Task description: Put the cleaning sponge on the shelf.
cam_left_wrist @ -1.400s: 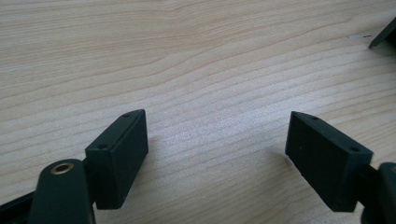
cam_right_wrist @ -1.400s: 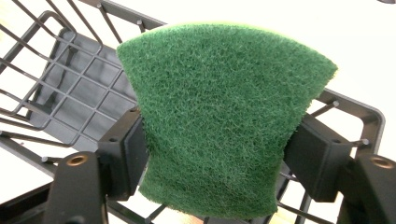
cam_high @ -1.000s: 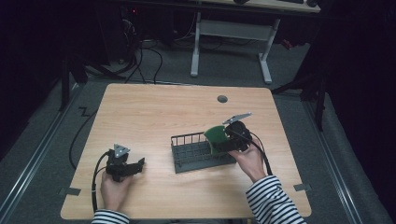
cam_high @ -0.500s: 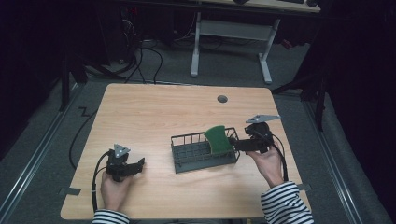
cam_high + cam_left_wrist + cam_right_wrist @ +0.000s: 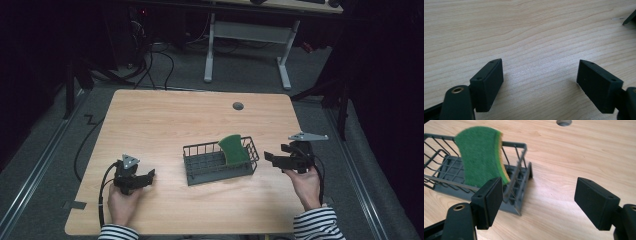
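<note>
Pulling back from the wire basket (image 5: 220, 162), the right gripper (image 5: 274, 159) now sits well to the right of it near the bench's right edge, whereas a second ago it was at the basket's right end over the green sponge (image 5: 233, 149). Its fingers (image 5: 489, 200) are released, spread wide with nothing between them. The sponge is left behind in the right part of the basket, standing on edge and leaning against the wire wall. The left gripper (image 5: 142, 179) has not moved: it rests at the lower left of the high view, held by a hand (image 5: 121, 205) in a striped sleeve (image 5: 118, 233), its fingers (image 5: 488, 82) likewise parted and empty above bare wood.

Pale wood grain covers the bench (image 5: 165, 120), with a round grey grommet hole (image 5: 238, 105) near its far edge, right of centre. Beyond it the room is dark: a grey floor, black cables (image 5: 150, 55) at upper left, and the white legs of another desk (image 5: 245, 47) at top centre.

From the right gripper view the sponge's yellow backing layer shows along its edge, a detail the high view does not resolve, and the basket's solid dark base is visible behind the wires. From the left gripper view a dark corner (image 5: 629, 18) of something shows at the upper right; what it belongs to cannot be told.
</note>
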### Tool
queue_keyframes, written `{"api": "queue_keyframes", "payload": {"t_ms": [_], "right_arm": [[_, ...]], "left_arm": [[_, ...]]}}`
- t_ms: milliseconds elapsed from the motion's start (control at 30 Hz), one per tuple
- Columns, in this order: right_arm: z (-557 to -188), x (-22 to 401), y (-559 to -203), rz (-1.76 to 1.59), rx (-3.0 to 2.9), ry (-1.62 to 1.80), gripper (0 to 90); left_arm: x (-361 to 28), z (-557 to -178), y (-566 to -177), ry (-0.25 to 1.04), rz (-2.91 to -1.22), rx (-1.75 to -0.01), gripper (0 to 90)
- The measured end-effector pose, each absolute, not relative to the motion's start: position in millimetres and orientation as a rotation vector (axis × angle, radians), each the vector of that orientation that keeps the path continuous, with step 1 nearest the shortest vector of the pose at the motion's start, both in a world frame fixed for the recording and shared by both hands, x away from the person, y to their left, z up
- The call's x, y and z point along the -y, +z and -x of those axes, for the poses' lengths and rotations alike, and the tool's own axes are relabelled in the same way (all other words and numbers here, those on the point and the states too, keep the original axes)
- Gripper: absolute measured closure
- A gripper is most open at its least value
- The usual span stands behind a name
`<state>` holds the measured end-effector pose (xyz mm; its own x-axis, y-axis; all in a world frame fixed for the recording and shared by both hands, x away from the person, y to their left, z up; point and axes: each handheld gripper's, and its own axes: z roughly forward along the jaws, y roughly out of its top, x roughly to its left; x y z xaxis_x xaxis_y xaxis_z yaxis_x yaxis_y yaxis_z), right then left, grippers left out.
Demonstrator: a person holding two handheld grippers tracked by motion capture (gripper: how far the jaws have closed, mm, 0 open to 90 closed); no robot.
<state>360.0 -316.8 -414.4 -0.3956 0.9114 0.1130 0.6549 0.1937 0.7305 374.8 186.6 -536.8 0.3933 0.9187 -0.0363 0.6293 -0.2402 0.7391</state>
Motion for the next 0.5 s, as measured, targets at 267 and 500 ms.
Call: {"api": "queue_keyframes", "payload": {"t_ms": [267,500], "right_arm": [[-347.3,341.6,-431.3,-1.53,-2.067,1.047,23.5],[-337.2,355.2,-449.9,-1.577,-2.035,1.036,25.5]], "left_arm": [[-186.5,-374.8,-536.8,0.542,-1.97,-1.322,21.6],[-186.1,-374.7,-536.8,0.544,-1.974,-1.322,21.7]]}}
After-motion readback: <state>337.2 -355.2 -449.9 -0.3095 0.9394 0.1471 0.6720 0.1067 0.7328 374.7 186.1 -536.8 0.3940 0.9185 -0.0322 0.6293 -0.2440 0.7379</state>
